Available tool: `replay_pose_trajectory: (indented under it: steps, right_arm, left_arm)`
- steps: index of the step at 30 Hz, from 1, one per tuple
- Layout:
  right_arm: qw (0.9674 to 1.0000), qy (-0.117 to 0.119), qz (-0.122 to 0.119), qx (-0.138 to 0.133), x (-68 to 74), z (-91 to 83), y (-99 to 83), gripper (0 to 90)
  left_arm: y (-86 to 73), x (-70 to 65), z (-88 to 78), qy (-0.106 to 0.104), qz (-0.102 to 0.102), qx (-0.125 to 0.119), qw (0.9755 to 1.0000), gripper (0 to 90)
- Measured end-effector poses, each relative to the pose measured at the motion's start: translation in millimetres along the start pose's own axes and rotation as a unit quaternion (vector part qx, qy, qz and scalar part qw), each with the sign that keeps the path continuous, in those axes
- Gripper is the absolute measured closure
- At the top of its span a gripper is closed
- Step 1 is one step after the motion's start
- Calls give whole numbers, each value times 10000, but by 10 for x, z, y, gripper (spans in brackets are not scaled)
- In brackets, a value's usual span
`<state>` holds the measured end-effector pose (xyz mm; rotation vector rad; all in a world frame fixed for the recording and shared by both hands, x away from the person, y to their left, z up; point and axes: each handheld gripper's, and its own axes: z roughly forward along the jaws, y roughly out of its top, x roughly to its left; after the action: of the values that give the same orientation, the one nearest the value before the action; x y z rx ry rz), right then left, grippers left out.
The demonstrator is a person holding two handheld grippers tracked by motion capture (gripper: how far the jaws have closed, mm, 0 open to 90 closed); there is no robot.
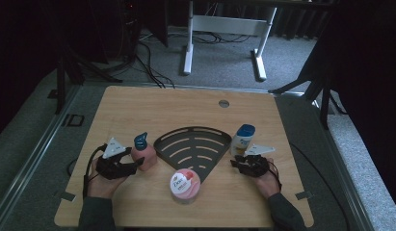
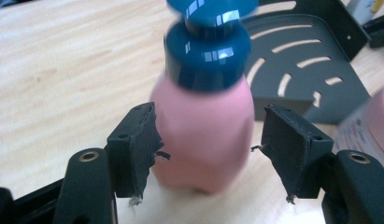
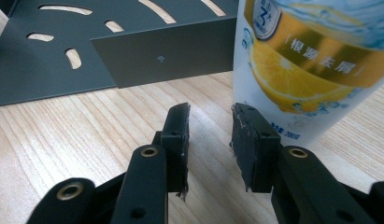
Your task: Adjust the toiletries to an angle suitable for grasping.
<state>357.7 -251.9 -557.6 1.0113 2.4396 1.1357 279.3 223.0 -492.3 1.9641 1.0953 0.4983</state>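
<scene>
- The left gripper (image 1: 134,166) has its jaws spread around the pink pump bottle (image 1: 145,156), which stands upright at the left edge of the dark slotted corner shelf (image 1: 193,147); in the left gripper view narrow gaps show between both pads and the bottle's sides, so it is not clamped.
- The right gripper (image 1: 234,163) is empty, jaws partly apart, just near of the white shampoo bottle (image 1: 243,139) at the shelf's right edge.
- A pink Dove jar (image 1: 185,185) sits near the table's (image 1: 138,106) front, between both grippers.
- The right gripper view alone reveals the shampoo bottle's lemon-slice label (image 3: 292,74); the left gripper view shows the pump's teal collar (image 2: 207,56).
</scene>
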Motion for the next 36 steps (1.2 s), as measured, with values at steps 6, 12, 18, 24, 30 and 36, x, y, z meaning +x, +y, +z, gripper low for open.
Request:
replay_pose_trajectory:
  steps: [6,12,18,24,30,36]
  right_arm:
    - [10000,-11,-39,85,37,0,19,645]
    - [9998,16,-100,145,99,-3,38,646]
    - [9998,10,-110,159,162,-36,44,655]
    - [9997,-13,-196,159,231,-53,55,698]
    - [9993,-29,-352,151,313,-69,73,863]
    - [9985,60,-504,193,409,-81,77,899]
  left_arm:
    - [-79,-96,-161,-146,-32,63,9999,470]
    - [-77,-290,-238,-333,181,134,9992,543]
    - [-71,-461,-151,-528,384,310,9974,584]
    - [-88,-572,-20,-591,526,518,9955,622]
    - [-89,-669,78,-460,627,603,9951,833]
    - [-130,-794,244,-700,730,874,9910,898]
